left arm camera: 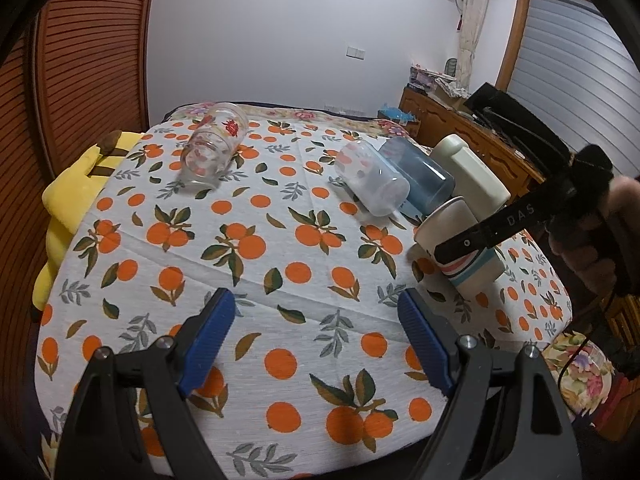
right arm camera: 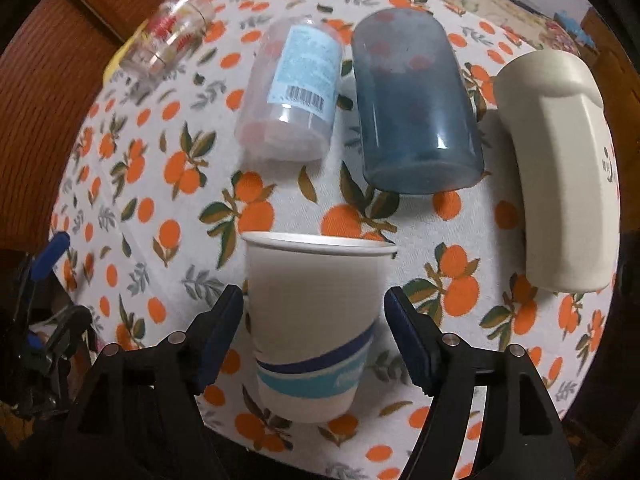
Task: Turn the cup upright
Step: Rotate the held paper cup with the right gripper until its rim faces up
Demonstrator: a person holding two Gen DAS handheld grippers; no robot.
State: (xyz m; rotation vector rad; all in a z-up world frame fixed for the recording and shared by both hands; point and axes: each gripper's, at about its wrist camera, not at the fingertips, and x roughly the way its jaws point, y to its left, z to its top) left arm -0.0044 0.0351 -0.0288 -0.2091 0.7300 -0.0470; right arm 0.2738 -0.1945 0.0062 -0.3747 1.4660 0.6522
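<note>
A white paper cup (right arm camera: 312, 320) with blue bands stands between the open jaws of my right gripper (right arm camera: 314, 312), rim up; the fingers do not touch it. In the left wrist view the paper cup (left arm camera: 460, 248) is at the right with the right gripper's finger (left arm camera: 480, 236) across it. Lying on their sides behind it are a clear plastic cup (right arm camera: 292, 92), a blue-grey cup (right arm camera: 412, 108) and a cream mug (right arm camera: 560, 168). A glass with red print (left arm camera: 212, 148) lies at the far left. My left gripper (left arm camera: 316, 320) is open and empty over the cloth.
The table (left arm camera: 280, 280) has an orange-print cloth. A yellow plush toy (left arm camera: 76, 184) lies off its left edge. A wooden slatted door (left arm camera: 80, 60) stands at the left and a wooden cabinet (left arm camera: 460, 128) at the back right.
</note>
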